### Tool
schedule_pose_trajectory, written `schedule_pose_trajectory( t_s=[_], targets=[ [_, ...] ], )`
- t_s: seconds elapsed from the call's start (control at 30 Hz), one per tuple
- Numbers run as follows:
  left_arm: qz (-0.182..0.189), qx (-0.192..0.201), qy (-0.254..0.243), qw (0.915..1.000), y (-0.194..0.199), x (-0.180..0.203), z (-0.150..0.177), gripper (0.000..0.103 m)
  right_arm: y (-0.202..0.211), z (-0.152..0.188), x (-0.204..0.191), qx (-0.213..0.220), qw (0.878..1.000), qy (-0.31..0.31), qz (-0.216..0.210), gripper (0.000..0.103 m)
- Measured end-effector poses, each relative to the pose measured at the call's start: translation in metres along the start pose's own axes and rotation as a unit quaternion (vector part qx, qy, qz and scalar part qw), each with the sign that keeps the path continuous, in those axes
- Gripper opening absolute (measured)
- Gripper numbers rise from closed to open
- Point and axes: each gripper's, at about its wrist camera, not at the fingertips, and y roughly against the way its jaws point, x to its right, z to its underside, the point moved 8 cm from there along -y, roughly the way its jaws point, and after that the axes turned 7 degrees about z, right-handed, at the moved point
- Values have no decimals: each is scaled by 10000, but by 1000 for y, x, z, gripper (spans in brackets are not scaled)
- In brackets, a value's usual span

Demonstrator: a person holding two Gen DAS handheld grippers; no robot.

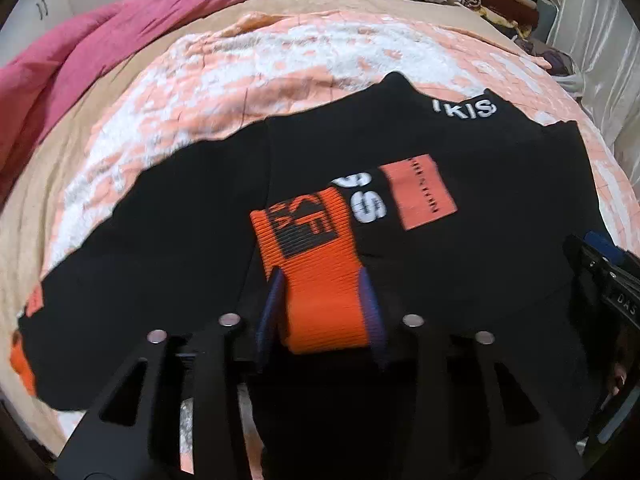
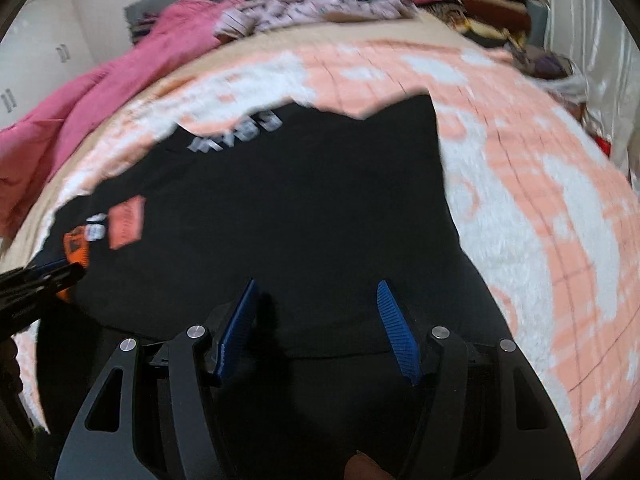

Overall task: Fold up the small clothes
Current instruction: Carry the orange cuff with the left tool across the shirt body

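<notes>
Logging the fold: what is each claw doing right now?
Left claw: open, orange cuff between its fingers.
Right claw: open, empty, over the black garment.

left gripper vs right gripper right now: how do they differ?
The left gripper has the ribbed orange cuff of the black garment between its dark blue pads; the right gripper has only flat black cloth under its bright blue pads, nothing between them. The left's jaws sit narrower, flanking the cuff with no clear pinch; the right's stand wider. Shared: both have black frames, point down at the same garment, and are open.
</notes>
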Motion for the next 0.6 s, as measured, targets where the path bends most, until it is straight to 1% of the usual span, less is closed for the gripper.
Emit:
schedule_pose_trajectory(
  t_s=[0.03, 0.07, 0.13, 0.2, 0.23, 0.27, 0.3, 0.33, 0.37, 0.43, 0.47, 0.53, 0.57, 0.6],
  targets=[
    [45, 21, 55, 10000, 0, -3, 1, 39, -1, 1, 1, 17, 10000, -27, -59, 61],
    [162, 28, 162, 9997, 2, -6, 2, 39, -1, 1, 1, 42, 10000, -22, -73, 60],
    [253, 83, 293, 9992, 9, -11, 3, 39, 6, 1, 1, 105, 9999, -26, -90, 61],
    [232, 200, 287, 9991, 19, -12, 2, 39, 14, 0, -1, 184, 9997, -38, -155, 66],
    [235, 238, 291, 9990, 23, -12, 2, 41, 20, 0, -3, 228, 9996, -35, -166, 69],
    [253, 287, 307, 9988, 27, -12, 2, 44, 23, 0, -3, 254, 9995, -31, -181, 70],
    [261, 335, 326, 9986, 32, -13, 1, 50, 27, 0, -5, 286, 9994, -28, -206, 71],
    [236, 368, 314, 9986, 36, -14, 1, 53, 33, 0, -6, 322, 9992, -28, -238, 72],
    [174, 426, 278, 9986, 41, -15, 2, 55, 37, 0, -8, 349, 9991, -27, -256, 76],
    [123, 467, 259, 9985, 47, -17, 2, 61, 47, 0, -12, 438, 9986, 1, -310, 82],
    [113, 494, 259, 9984, 51, -18, 3, 63, 51, -1, -14, 484, 9983, 10, -323, 87],
    [131, 542, 265, 9981, 56, -19, 3, 70, 59, -2, -18, 587, 9978, 16, -321, 93],
    [97, 581, 261, 9979, 61, -21, 5, 73, 63, -3, -21, 627, 9974, 13, -347, 93],
    [62, 618, 265, 9977, 64, -23, 6, 78, 67, -4, -25, 674, 9969, 28, -396, 93]
  ],
)
